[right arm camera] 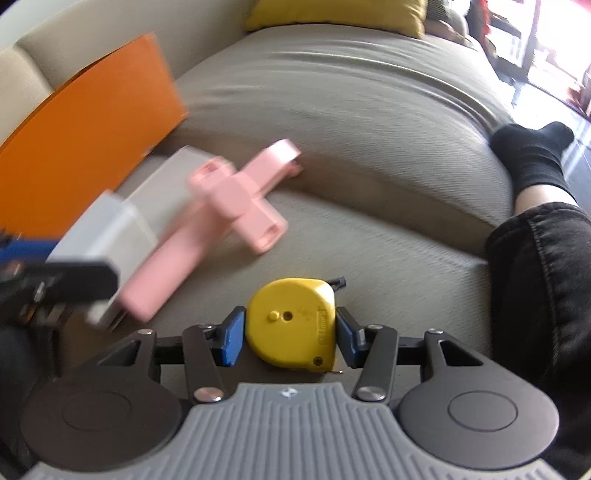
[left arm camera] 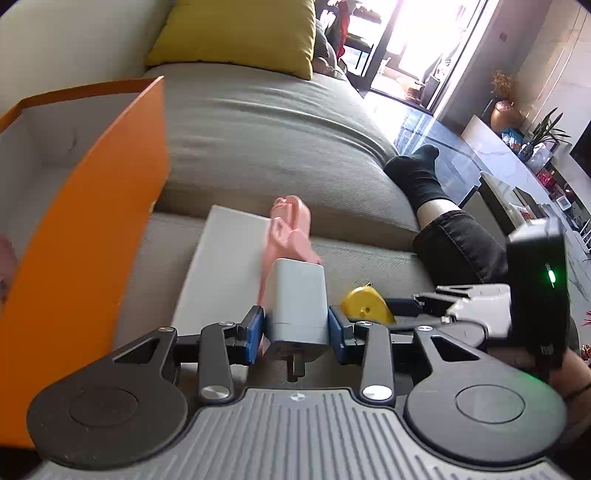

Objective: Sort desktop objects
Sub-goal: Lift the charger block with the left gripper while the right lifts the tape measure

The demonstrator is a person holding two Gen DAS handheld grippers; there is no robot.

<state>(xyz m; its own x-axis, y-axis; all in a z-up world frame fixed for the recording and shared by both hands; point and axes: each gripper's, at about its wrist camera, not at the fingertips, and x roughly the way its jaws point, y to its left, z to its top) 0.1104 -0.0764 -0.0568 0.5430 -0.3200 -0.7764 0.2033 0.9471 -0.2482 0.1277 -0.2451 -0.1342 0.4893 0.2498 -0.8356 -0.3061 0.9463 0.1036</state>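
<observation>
A smooth, matte white plastic charger block point(left arm camera: 296, 301), boxy with rounded edges and a dark prong showing at its near end, sits clamped between the two blue pads of the left gripper point(left arm camera: 296, 328), one pad flat against each of its long sides, and it is lifted clear of the sofa. The right gripper point(right arm camera: 290, 330) is closed the same way on a yellow tape measure point(right arm camera: 291, 325), a glossy hard-plastic case rounded on one side and squared on the other, with a small screw hole in its face and a black tab at its far corner; each blue pad presses one side of the case. Behind the charger, a pale pink plastic folding holder point(right arm camera: 236, 206), made of flat jointed bars, lies partly on a flat white box point(left arm camera: 221, 266) and partly on the seat. The box rests on the sofa point(left arm camera: 266, 140), whose grey-beige ribbed fabric bulges in soft cushions. At the seat's left edge stands an open orange cardboard box point(left arm camera: 85, 229) with a white inside. A mustard-yellow cushion point(left arm camera: 236, 33) leans at the back, and a leg in dark jeans with a black sock point(left arm camera: 417, 173) lies along the seat's right edge.
</observation>
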